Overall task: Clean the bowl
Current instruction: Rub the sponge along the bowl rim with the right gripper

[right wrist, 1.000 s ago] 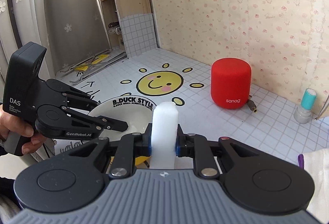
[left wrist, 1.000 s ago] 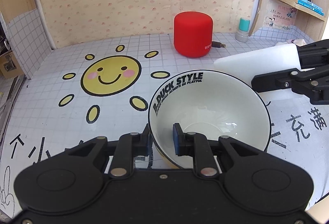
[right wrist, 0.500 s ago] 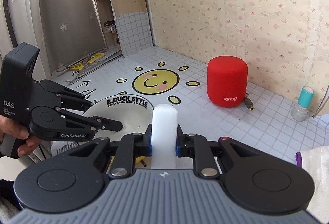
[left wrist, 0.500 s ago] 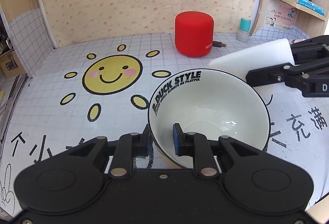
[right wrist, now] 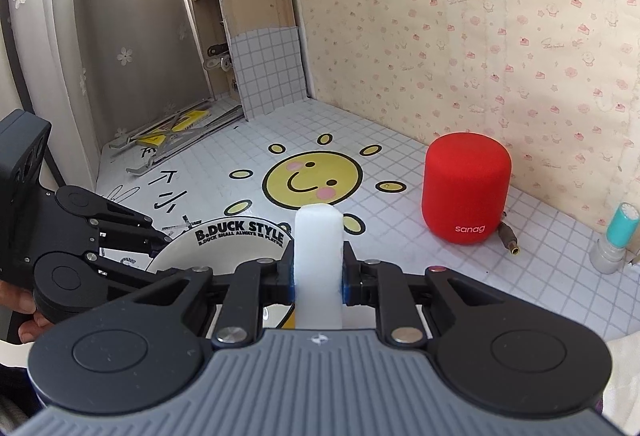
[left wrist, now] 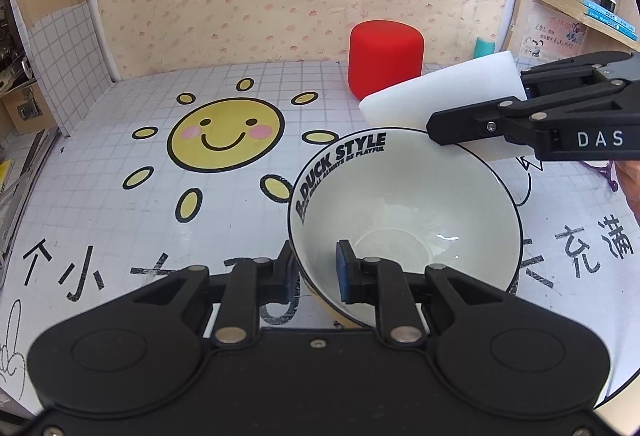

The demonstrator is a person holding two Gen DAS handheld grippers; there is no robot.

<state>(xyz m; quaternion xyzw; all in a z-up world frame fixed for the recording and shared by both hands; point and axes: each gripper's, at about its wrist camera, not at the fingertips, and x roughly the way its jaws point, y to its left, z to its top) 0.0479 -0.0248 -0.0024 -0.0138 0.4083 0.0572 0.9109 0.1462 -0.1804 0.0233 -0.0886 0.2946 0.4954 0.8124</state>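
Left claw (left wrist: 316,272): pinching the near rim of the bowl (left wrist: 404,224), one finger outside the wall, the other inside. Bowl: white, black rim line, lettering "B.DUCK STYLE" inside the far-left wall; seated on the worktop (left wrist: 120,220), to the right of the printed sun face (left wrist: 226,134). Whether the base rests fully flat or is slightly tipped toward the left claw: cannot be told.

Right claw (right wrist: 318,276): pressed together on a white sponge block (right wrist: 318,256), held upright between the fingers with its free end projecting forward.

Governing relation: sponge block (left wrist: 440,100) over the far-right rim of the bowl, long axis running from the right claw (left wrist: 520,104) toward the bowl's far-left side, free end aimed across the rim rather than into the cavity. Bowl cavity therefore below and to the left of the block's tip, as seen from the left wrist view. From the right wrist view, bowl (right wrist: 224,244) low and left of the block, partly hidden behind the left claw (right wrist: 160,236). No contact visible between block and bowl interior.

Judged step: approach before wiping. Probable requirement: lower and tilt the block's tip into the cavity, bowl steadied by the left claw. Risk: bowl sliding or tipping at the pinched rim under side load.

Also present, well apart behind the bowl: red cylindrical speaker (left wrist: 386,58).
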